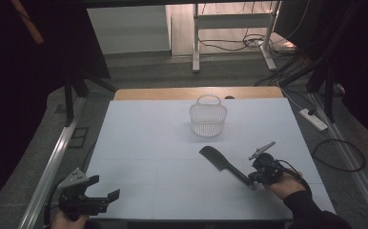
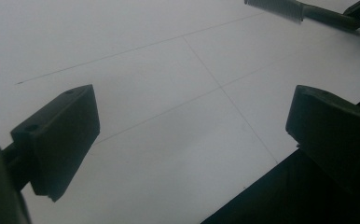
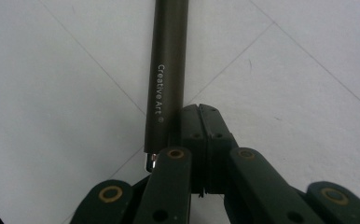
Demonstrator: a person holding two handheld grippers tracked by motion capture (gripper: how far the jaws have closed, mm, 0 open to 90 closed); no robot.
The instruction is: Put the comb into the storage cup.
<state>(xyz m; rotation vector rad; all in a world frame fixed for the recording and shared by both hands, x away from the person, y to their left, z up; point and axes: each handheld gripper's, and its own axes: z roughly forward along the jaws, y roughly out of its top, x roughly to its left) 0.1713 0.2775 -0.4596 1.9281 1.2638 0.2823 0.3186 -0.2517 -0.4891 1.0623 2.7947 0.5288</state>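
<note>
The knife (image 1: 226,165) lies flat on the white counter (image 1: 144,138), toward its near right corner, well short of the white basket (image 1: 208,119) that stands near the far edge at the middle. Its long axis runs on a diagonal: the broad dark blade points toward the far left, and the slim handle (image 3: 167,74) trails back toward the near right, ending at the right tool (image 1: 257,180). In the right gripper view that tool's jaws are clenched flat against each other with nothing between them, and the handle's butt end lies just beside their tips, on their left, so the handle is alongside the tool and not in its grip. A grasp would, by my judgement, call for parting the jaws and shifting them sideways across the handle. The left tool (image 1: 101,191) sits at the near left corner, well apart from the knife, jaws released wide over bare counter, so the right hand is plainly the nearer one.
</note>
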